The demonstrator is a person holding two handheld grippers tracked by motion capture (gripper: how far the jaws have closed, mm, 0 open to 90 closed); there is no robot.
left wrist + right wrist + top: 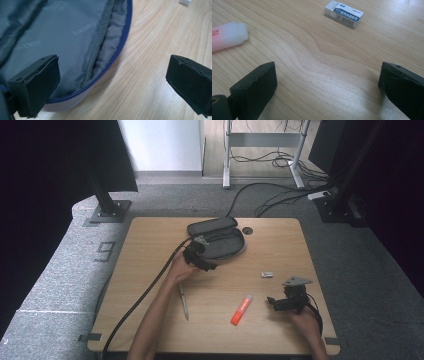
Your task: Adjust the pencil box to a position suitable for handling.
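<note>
A grey pencil case (218, 240) lies unzipped near the far edge of the wooden table (150, 245), its lid flap folded back toward the far side. The left gripper (207, 265) sits at the case's near rim with its jaws spread wide and gripping nothing. In the left gripper view one jaw hangs over the grey printed lining (62, 32) and the other over bare wood, so the blue zip edge (117, 53) runs between them. The part of the interior shown there holds nothing, only lining and a seam; from the high view the case is too small to tell whether anything lies deeper in it.

The right gripper (272, 302) rests low over the table's near right part, well apart from the case, jaws likewise wide and empty. In the right gripper view a white eraser (343, 13) with a blue printed sleeve lies on the wood ahead of the jaws, and the pale cap end of an orange highlighter (228, 35) shows at the left. From above, the highlighter lies just to the left of the right gripper, the eraser beyond it, and a pen (184, 302) lies beside the person's left forearm.
</note>
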